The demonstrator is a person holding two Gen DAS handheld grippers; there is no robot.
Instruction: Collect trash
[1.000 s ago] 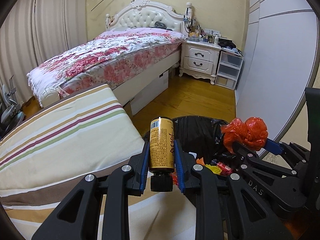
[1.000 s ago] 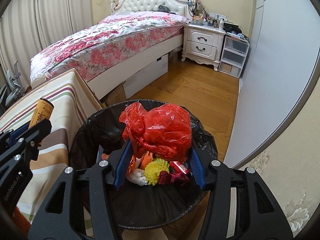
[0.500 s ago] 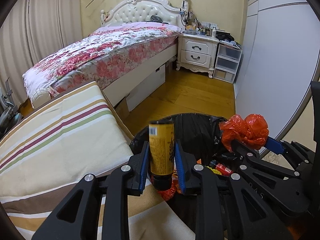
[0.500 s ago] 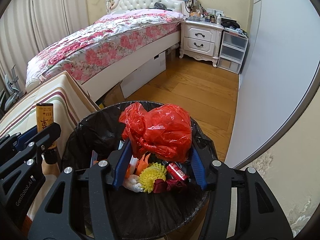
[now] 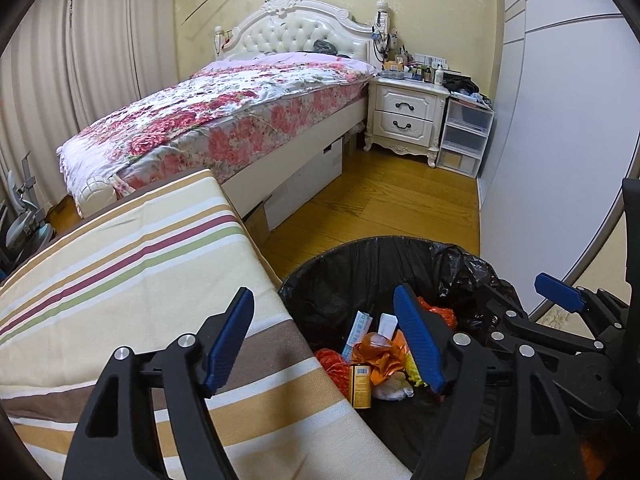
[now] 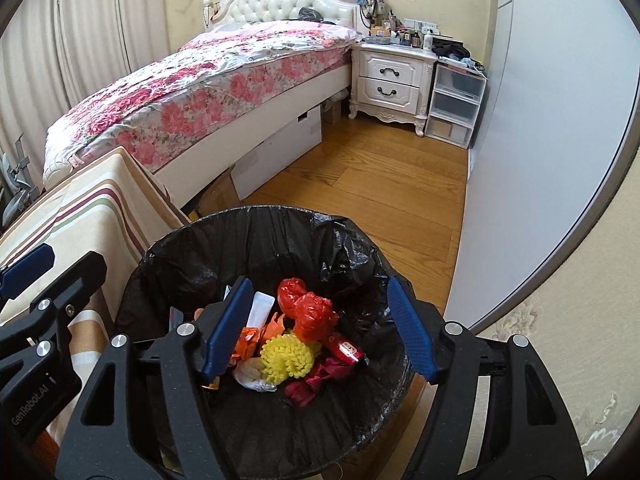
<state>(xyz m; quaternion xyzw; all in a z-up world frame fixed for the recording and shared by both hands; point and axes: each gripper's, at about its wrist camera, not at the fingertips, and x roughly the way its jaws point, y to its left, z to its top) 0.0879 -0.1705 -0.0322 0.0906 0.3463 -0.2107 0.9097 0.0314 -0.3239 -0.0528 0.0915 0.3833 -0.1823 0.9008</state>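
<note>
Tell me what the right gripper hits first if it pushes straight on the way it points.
Likely the yellow ruffled trash atop the heap in the black-lined bin; the open right gripper holds nothing. Depth is uncertain.

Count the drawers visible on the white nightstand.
2: upper drawer and lower drawer, stacked on the nightstand front beside the bed. None seem hidden.

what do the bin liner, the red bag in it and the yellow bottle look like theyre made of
Bin liner: thin black plastic film, glossy, going by its crinkles and shiny creases.
Red bag: thin plastic too, wrinkled and slightly translucent, bunched into a ball.
Yellow bottle: hard to tell; a smooth printed yellow label with a barcode wraps it, so it may be glass or plastic underneath.
</note>
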